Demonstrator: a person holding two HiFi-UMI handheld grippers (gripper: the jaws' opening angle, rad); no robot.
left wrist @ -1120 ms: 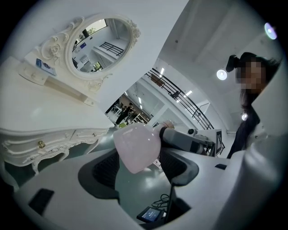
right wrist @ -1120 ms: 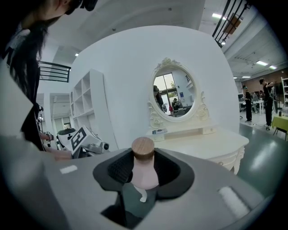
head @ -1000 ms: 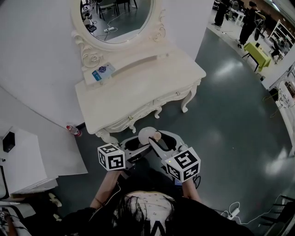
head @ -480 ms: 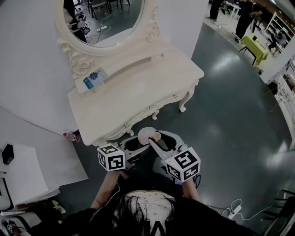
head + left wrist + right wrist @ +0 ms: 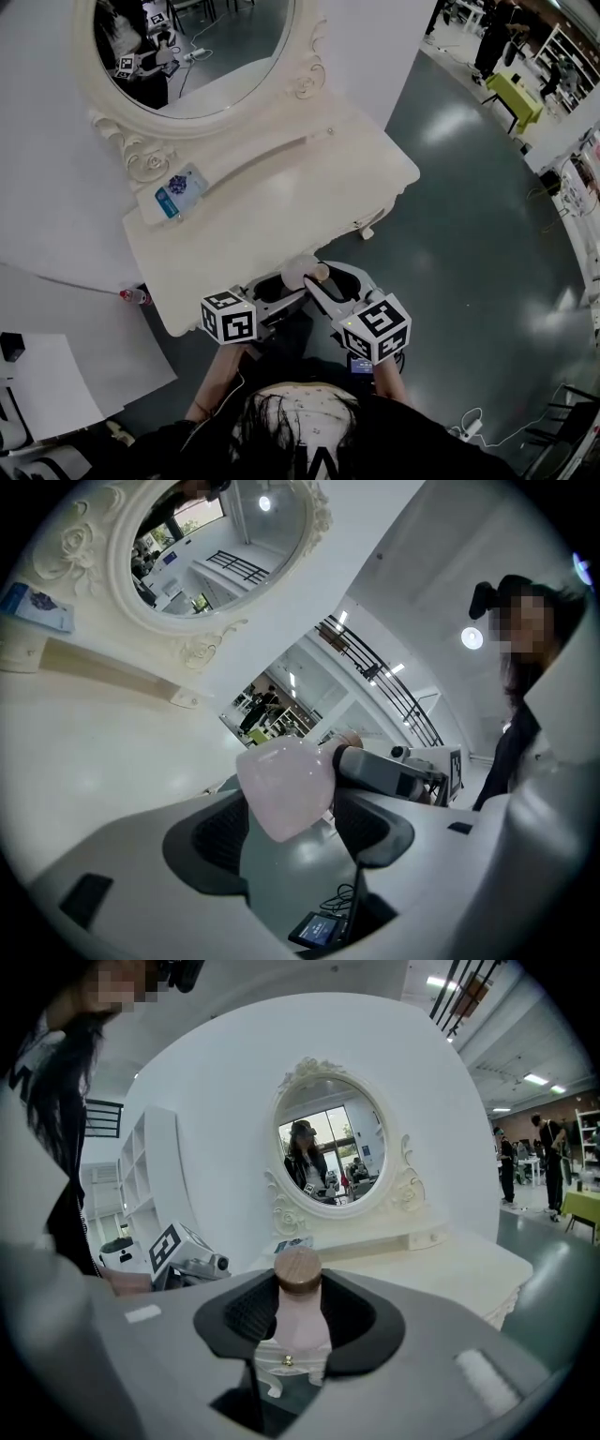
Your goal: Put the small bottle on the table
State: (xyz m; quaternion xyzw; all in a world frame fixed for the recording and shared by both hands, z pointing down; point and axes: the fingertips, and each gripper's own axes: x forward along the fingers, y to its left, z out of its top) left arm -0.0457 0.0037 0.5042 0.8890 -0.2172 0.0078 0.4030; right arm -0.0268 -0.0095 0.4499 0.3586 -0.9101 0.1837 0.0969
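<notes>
The small bottle is pale pink with a round body and a brown wooden cap. It hangs in the air just before the front edge of the cream dressing table. My right gripper is shut on its neck, and the cap stands above the dark pads in the right gripper view. My left gripper has the bottle's round body between its fingertips, with both pads against its sides. In the left gripper view the right gripper's jaw reaches in from the right.
An oval mirror in a carved frame stands at the back of the table. A small blue-printed box lies on the shelf below it. A red-capped bottle lies on the floor by white boards. People stand far right.
The table and mirror have drawn closer and slid towards the lower left of the head view. Both grippers and the bottle keep the same pose to each other.
</notes>
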